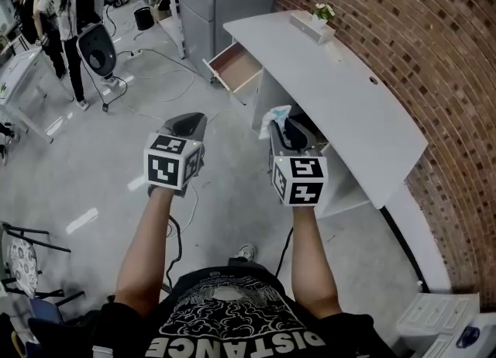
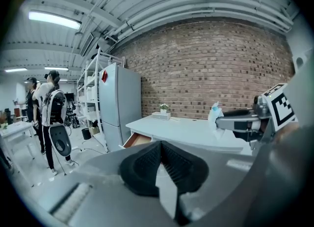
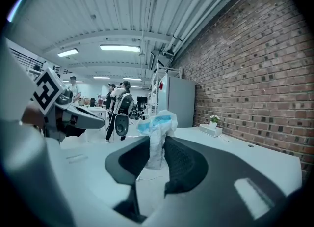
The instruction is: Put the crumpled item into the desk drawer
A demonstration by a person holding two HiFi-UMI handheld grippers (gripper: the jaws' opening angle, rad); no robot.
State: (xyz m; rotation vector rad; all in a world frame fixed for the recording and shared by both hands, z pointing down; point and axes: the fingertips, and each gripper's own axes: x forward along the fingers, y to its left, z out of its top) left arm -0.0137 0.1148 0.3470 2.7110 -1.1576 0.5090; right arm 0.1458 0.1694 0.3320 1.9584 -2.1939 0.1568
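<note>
Where right tongs (image 3: 157, 146) meet, crumpled item (image 3: 158, 125) — clamped between

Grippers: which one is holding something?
The right gripper: it clamps the white-and-blue crumpled item. The left gripper is shut and empty.

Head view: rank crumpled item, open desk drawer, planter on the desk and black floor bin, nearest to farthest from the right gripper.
1. Crumpled white-and-blue item: clamped between the right gripper fingers.
2. Open wood-lined desk drawer: ahead, slightly left, pulled out from the desk.
3. White planter box with small plant: far end of the desktop, ahead right.
4. Black bin: on the floor, far ahead left.
</note>
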